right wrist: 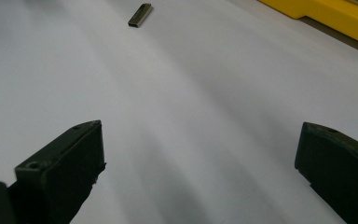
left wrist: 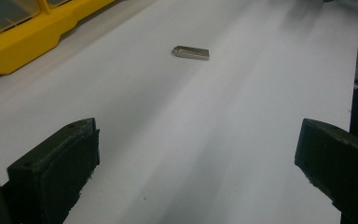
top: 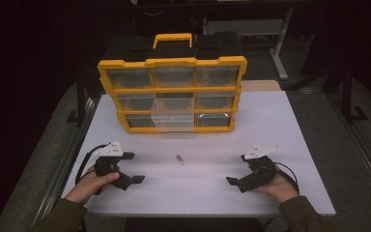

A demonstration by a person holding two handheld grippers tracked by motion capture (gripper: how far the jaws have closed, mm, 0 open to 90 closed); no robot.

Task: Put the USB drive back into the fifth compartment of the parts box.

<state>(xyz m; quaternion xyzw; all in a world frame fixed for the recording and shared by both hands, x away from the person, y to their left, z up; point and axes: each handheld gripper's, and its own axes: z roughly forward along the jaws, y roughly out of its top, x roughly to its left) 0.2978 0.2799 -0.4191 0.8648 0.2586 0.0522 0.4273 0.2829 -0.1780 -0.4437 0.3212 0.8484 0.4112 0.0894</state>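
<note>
Metal clip (top: 179, 159) lies flat on white desk (top: 280, 125), between both claws, well apart from each. Left claw (top: 135, 167) wide open, empty; right claw (top: 235, 169) likewise. Yellow organizer (top: 174, 89): middle drawer (top: 174, 118) pulled out. Pickup not yet begun.

**Small metal piece ahead of wide jaws**

The left gripper (left wrist: 196, 163) has its two black jaws standing far apart, with nothing between them but the white table (left wrist: 242, 116). A small flat metal piece (left wrist: 191, 52) lies at 12 o'clock, well apart from the jaws. The yellow organizer box (left wrist: 32, 35) stands at 10 o'clock.
</note>
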